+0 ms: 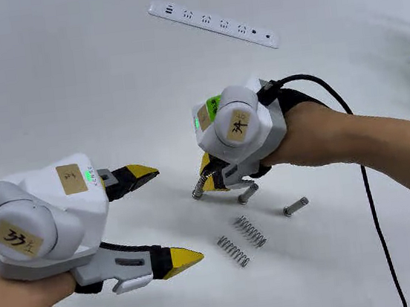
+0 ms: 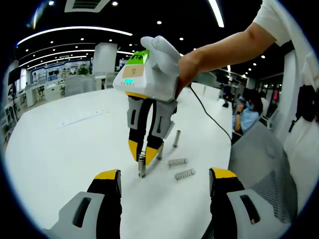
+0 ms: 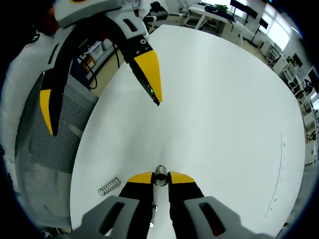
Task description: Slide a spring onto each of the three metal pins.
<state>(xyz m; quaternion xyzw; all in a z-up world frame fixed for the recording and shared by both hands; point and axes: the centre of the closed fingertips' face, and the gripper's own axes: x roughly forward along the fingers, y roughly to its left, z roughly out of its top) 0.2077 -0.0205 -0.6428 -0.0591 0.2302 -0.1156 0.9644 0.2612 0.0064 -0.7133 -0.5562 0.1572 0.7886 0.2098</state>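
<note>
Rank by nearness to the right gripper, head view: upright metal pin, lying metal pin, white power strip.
1. Upright short metal pin, just beside the right gripper.
2. Lying short metal pin, farther right.
3. Long white power strip, far across table.

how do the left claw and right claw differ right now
The left claw is wide open and empty; the right claw is shut on a spring. The left claw is held roughly level over the table; the right claw points down at it. Both have yellow tips.
</note>
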